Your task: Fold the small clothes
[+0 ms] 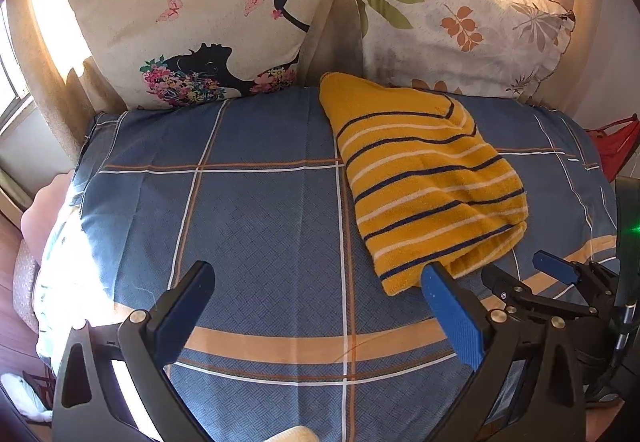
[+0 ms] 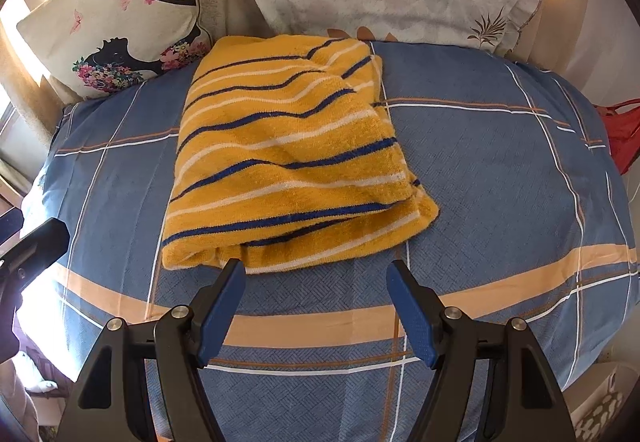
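Yellow striped cloth lies on the blue checked bedspread, already doubled over, its far end close to the two cushions. Butterfly cushion to the left, leaf-print cushion to the right. Near edge of the cloth shows stacked layers with a rolled lip.

My right tongs hang just short of that near edge, jaws apart, nothing between them. My left tongs are also spread and empty, over bare bedspread to the left of the cloth, with the right finger's tip near its lower corner.

Handling, as I judge it: terry-like knit, soft, light, limp; will sag and slide layer on layer if I pinch only the top ply. Best hold looks to be the two near corners, taking all layers at once.

Containers: none I can make out. Something red at the far right edge of the bed; cannot tell what it is.
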`<state>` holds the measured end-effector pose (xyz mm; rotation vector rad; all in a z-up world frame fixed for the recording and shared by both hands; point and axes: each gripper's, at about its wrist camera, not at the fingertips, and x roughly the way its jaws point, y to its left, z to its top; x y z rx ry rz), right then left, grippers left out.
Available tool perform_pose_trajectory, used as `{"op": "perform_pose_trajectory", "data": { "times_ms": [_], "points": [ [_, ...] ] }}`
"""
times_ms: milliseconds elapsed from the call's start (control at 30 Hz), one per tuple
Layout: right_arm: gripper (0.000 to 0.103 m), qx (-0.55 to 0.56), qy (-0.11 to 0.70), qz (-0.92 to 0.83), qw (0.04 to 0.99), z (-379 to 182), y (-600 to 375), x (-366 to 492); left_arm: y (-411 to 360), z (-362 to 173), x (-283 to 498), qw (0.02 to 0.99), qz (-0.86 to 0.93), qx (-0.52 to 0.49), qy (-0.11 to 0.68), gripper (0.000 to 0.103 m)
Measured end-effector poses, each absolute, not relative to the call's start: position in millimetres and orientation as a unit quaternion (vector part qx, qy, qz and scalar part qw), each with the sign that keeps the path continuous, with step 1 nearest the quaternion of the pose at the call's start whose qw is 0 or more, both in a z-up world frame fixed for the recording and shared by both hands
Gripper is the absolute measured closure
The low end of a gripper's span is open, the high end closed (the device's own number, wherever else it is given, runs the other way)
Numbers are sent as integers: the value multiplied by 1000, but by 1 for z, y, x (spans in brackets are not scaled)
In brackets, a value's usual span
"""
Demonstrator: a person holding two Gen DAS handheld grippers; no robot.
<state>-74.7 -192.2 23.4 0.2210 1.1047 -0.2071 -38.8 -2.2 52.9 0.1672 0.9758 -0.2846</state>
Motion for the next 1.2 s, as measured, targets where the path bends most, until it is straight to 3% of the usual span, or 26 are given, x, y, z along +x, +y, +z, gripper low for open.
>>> {"op": "perform_pose_trajectory", "data": {
  "times_ms": [1200],
  "points": [
    [26,34,526,-47,849,15,-246,-69,-55,24,-47,859,-76,9,506,0]
  ]
}}
